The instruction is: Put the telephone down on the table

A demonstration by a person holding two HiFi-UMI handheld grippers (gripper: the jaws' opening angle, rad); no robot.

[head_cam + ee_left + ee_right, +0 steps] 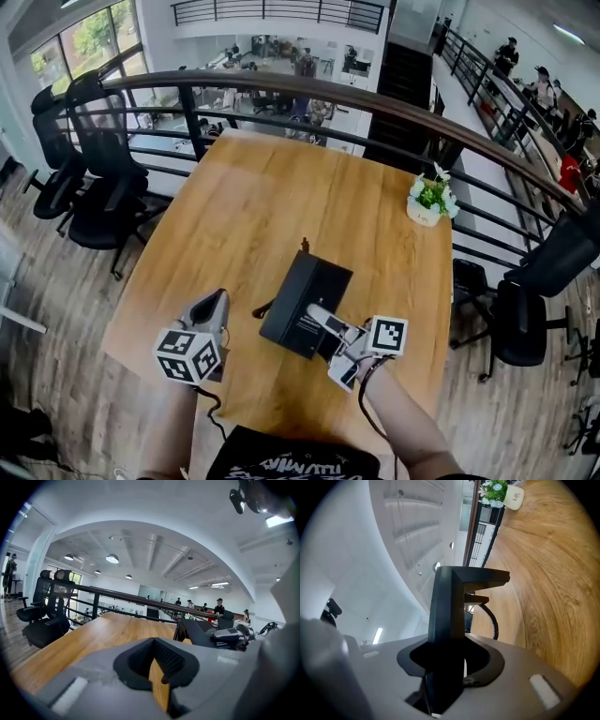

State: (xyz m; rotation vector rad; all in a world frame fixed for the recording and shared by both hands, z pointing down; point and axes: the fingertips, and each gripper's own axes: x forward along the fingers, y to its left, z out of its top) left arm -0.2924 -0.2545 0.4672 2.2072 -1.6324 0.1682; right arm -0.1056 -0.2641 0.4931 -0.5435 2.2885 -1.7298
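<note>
1. Evidently the carrying step was in hand: the right gripper (321, 321) had its jaws clamped on the near end of the black telephone (302, 298), which sat between them in the right gripper view.
2. The telephone hung tilted over the near middle of the tabletop (281, 187) and looked to be raised off the wood. Whether a far corner touched it could not be told. Its coiled cord (491, 618) trailed from the underside.
3. The left gripper (214, 307) hovered just left of the telephone. Its jaws stood a narrow way apart with nothing between them, only bare wood showing through the gap.
4. By my reading, the next move called for levelling the telephone, lowering it until its base lay flat, and only then parting the right jaws.
5. Room was ample: the wood ahead and to the left lay bare, and the potted plant (431, 199) stood well apart at the far right edge.
6. The near edge lay close under both grippers, so a set-down further in seemed safer. The railing (281, 89) ran beyond the far edge.
</note>
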